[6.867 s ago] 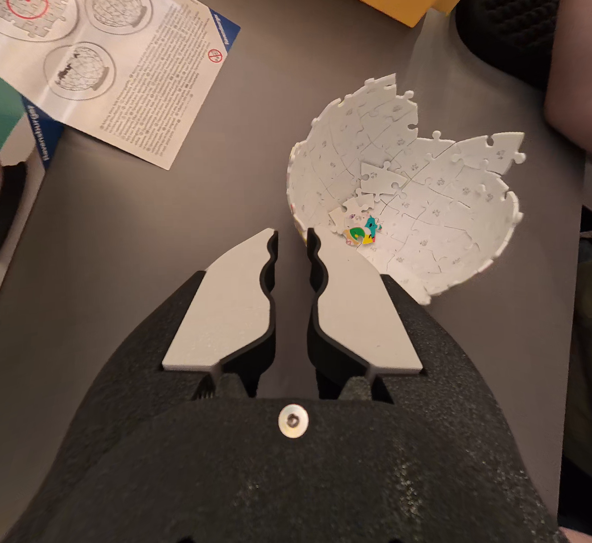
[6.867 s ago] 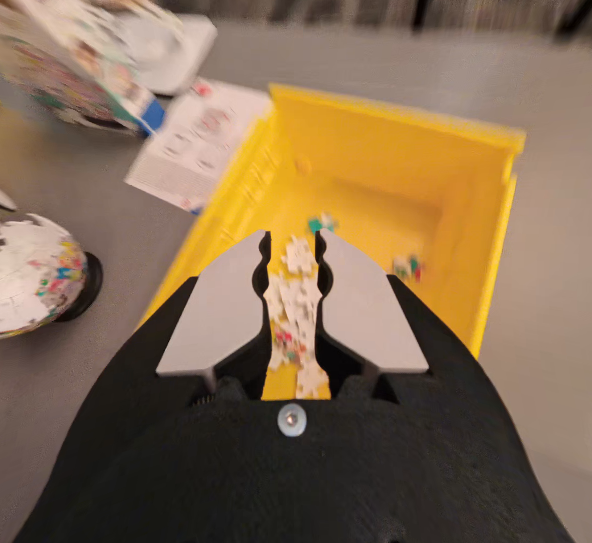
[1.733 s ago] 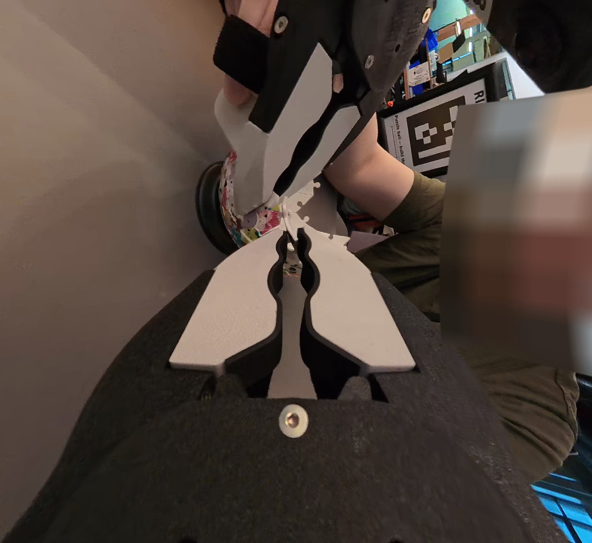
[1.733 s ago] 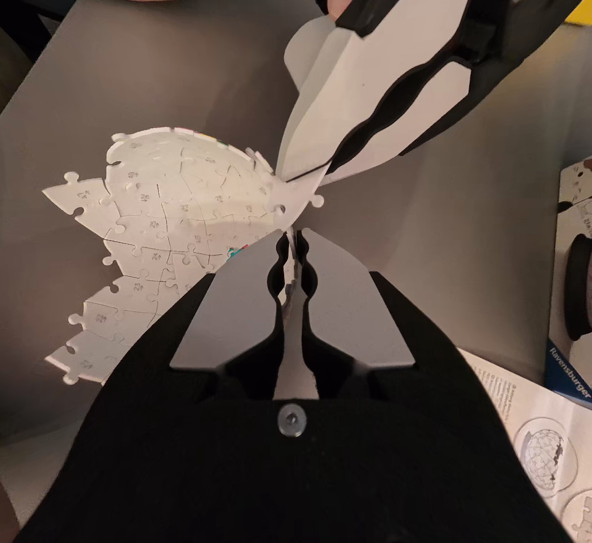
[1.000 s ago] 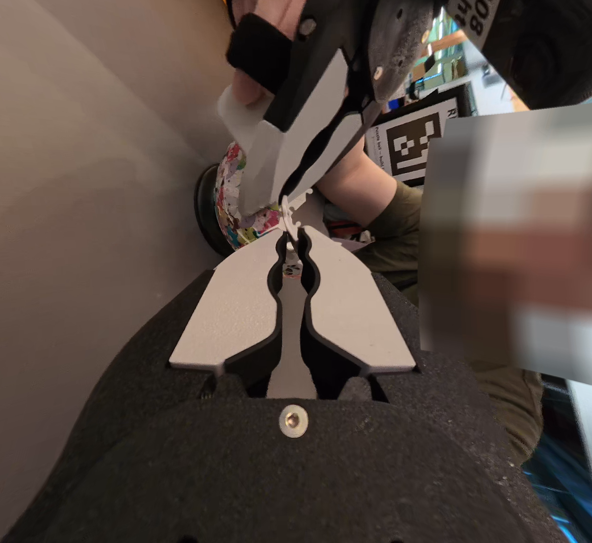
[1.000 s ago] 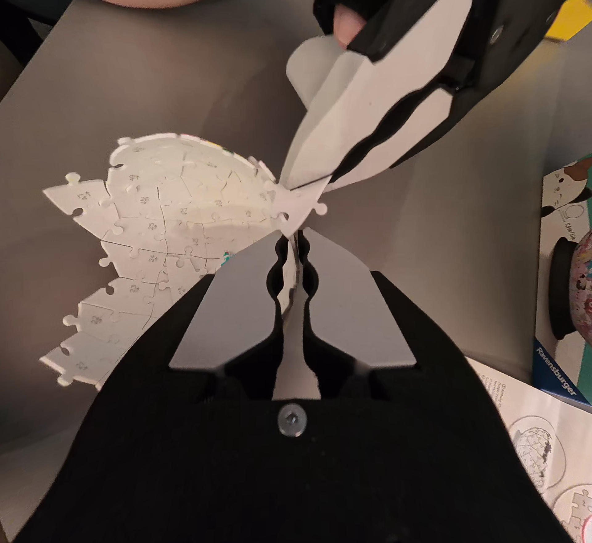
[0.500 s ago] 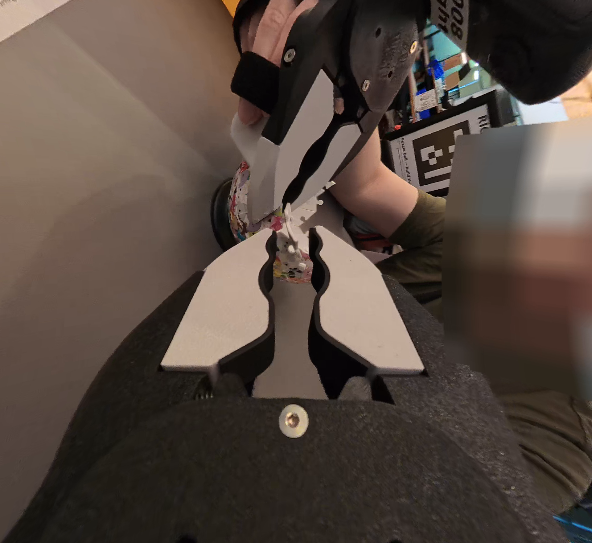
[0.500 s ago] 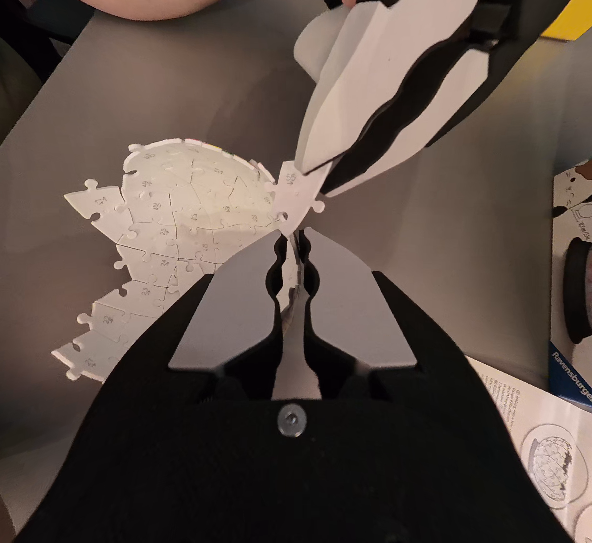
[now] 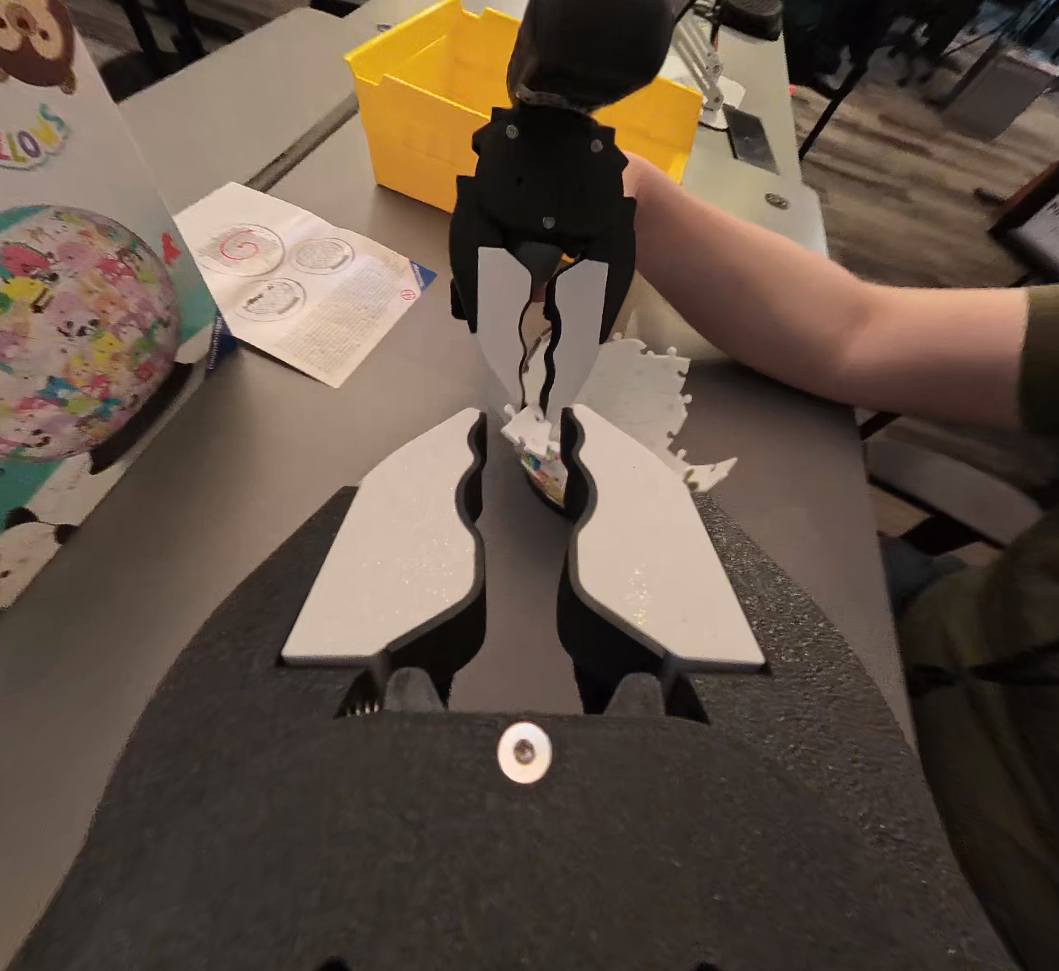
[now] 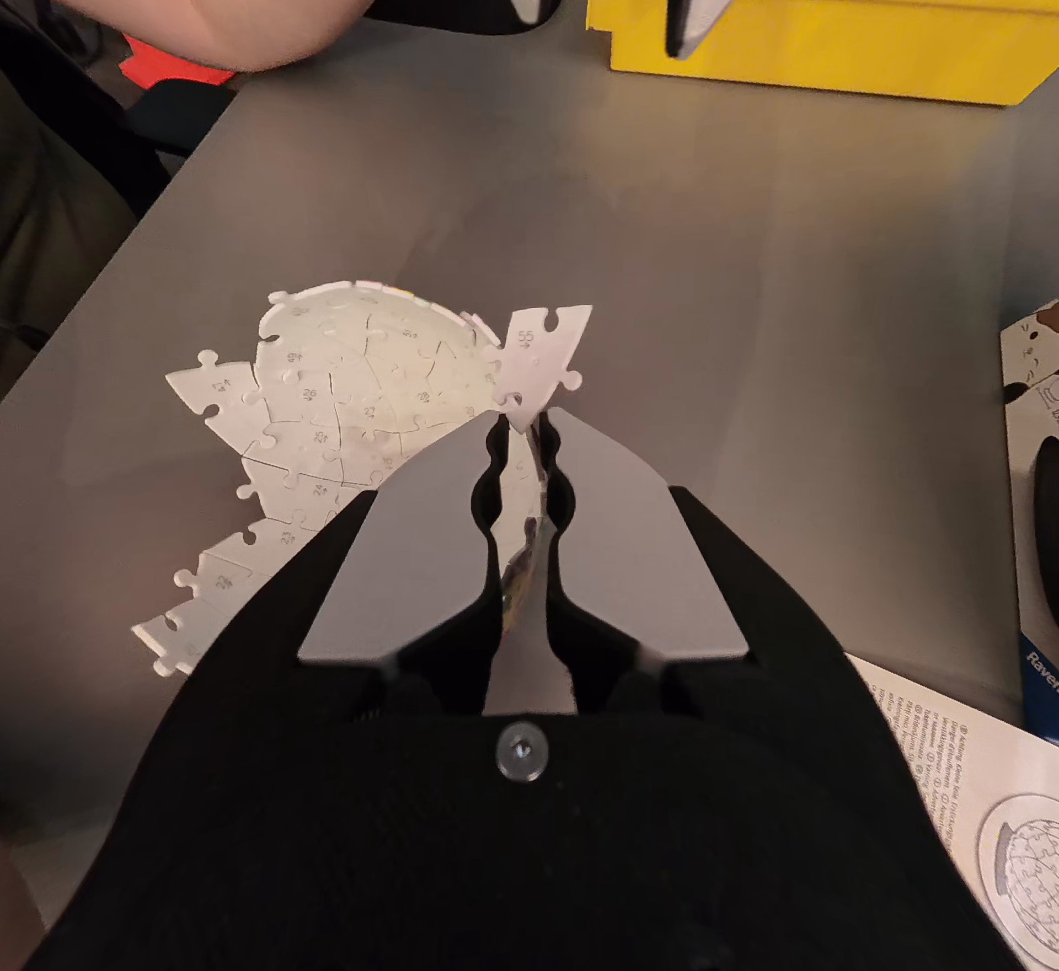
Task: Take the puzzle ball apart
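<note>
We see the right gripper [image 10: 522,416] pinched narrow on the rim of the puzzle ball shell [image 10: 344,416], a white, half-open bowl of joined pieces that sits on the grey table [image 10: 745,256] near the table's left edge in the right wrist view. One loose-looking piece [image 10: 538,353] stands up at the rim just beyond the right gripper's tips, joined to the shell at its lower left corner. In the left wrist view our left gripper [image 9: 522,416] stands wide, nothing between its fingers, with the shell's coloured outer face [image 9: 544,471] just beside its right finger; whether they touch, we cannot tell. Jagged tabs fringe the shell's near-left side, with bare table around them. Far across the table sits a yellow bin [image 9: 435,101], well apart from the shell, and open grey surface lies between them. A folded instruction sheet [image 9: 309,279] lies to the left of the grippers, and a puzzle box [image 9: 74,313] with a printed ball stands at the far left. A person's forearm [image 9: 802,325] reaches in from the right.
</note>
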`<action>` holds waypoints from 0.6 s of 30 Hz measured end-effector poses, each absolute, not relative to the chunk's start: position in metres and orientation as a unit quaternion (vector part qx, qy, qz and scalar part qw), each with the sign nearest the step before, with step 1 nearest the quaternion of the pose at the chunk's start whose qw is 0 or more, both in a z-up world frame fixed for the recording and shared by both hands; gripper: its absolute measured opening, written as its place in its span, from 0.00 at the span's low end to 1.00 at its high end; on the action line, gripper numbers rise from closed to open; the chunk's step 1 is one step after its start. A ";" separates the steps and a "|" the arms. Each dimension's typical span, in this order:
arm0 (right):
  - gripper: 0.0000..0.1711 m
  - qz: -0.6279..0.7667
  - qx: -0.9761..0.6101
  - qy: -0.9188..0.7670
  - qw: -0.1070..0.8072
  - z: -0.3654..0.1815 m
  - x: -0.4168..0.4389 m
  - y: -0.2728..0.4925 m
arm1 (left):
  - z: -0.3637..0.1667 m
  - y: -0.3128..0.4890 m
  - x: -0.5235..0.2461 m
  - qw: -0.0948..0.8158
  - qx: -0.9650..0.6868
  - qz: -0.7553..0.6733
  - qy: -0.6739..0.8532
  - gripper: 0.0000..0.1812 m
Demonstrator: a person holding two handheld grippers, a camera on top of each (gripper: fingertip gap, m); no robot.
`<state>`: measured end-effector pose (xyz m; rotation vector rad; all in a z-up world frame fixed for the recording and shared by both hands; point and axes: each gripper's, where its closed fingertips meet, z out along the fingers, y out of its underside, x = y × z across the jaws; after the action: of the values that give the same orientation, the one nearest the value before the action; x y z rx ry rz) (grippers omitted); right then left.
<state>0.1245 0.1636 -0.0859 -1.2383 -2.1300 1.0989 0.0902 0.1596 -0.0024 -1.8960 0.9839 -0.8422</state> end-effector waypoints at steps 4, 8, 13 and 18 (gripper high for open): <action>0.06 0.394 -0.444 -0.772 0.228 -0.086 0.124 0.164 | -0.010 0.163 0.084 0.436 -0.747 -0.303 0.400 0.13; 0.06 0.406 -0.447 -0.763 0.231 -0.083 0.124 0.165 | -0.015 0.158 0.091 0.443 -0.735 -0.302 0.415 0.13; 0.07 0.416 -0.455 -0.756 0.220 -0.083 0.124 0.165 | -0.027 0.154 0.094 0.462 -0.705 -0.241 0.481 0.13; 0.07 0.418 -0.460 -0.753 0.215 -0.083 0.123 0.166 | -0.035 0.154 0.099 0.493 -0.643 -0.141 0.569 0.13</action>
<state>0.1234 0.1659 -0.0834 -1.2765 -2.0883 1.1593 0.0990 0.1541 -0.0345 -1.5594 1.3800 -0.3420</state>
